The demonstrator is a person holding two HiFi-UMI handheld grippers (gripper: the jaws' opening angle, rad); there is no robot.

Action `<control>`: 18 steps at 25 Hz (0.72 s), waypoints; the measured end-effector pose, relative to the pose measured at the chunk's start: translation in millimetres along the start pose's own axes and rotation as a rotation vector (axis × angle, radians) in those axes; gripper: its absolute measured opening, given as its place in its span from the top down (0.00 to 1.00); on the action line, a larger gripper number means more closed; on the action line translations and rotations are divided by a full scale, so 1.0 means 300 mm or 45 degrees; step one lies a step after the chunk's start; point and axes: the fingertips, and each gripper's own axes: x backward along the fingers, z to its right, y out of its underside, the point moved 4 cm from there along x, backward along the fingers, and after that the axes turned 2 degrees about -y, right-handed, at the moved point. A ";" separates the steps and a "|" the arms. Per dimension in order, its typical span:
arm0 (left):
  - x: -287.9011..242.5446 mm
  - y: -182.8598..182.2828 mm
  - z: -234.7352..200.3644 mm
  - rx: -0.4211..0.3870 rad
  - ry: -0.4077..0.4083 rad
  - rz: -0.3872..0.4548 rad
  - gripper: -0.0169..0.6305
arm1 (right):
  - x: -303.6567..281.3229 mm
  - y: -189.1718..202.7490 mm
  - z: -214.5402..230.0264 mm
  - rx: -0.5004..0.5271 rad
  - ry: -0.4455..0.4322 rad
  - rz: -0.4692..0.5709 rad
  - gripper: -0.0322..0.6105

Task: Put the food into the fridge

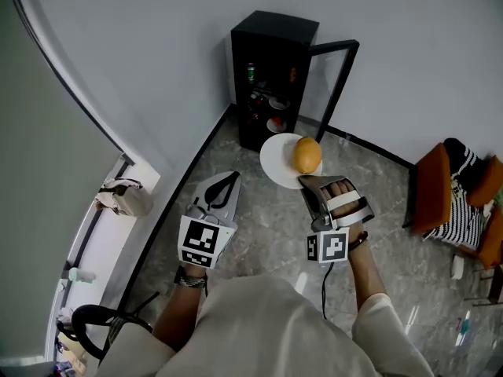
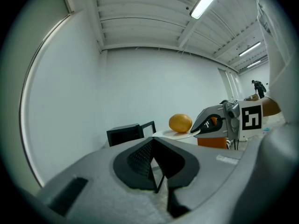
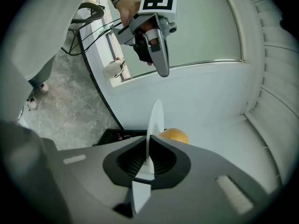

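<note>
The right gripper (image 3: 148, 160) had its fingers (image 3: 132, 158) pressed together on the rim of a white plate (image 3: 155, 120), seen edge-on and standing upright, with an orange fruit (image 3: 174, 135) against the plate's right face. Beyond lay the black fridge (image 3: 117, 135) on the marble floor (image 3: 60, 101). Above, a hand (image 3: 133, 6) held the left gripper (image 3: 162, 65) before the white wall.

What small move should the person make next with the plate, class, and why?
Probably carry the plate forward, kept level, toward the fridge. The right gripper is clamped on its rim, the orange fruit sits loose on top, and the fridge door already stands open.
</note>
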 end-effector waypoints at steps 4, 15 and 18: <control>-0.052 -0.046 0.078 -0.002 -0.032 -0.022 0.98 | 0.028 0.104 0.025 0.000 -0.007 0.020 0.92; -0.135 -0.025 0.100 0.031 -0.047 -0.096 0.98 | -0.010 0.179 0.036 0.012 -0.003 0.030 0.92; -0.185 -0.020 0.087 0.028 -0.030 -0.094 0.98 | -0.049 0.205 0.033 0.013 -0.014 0.023 0.92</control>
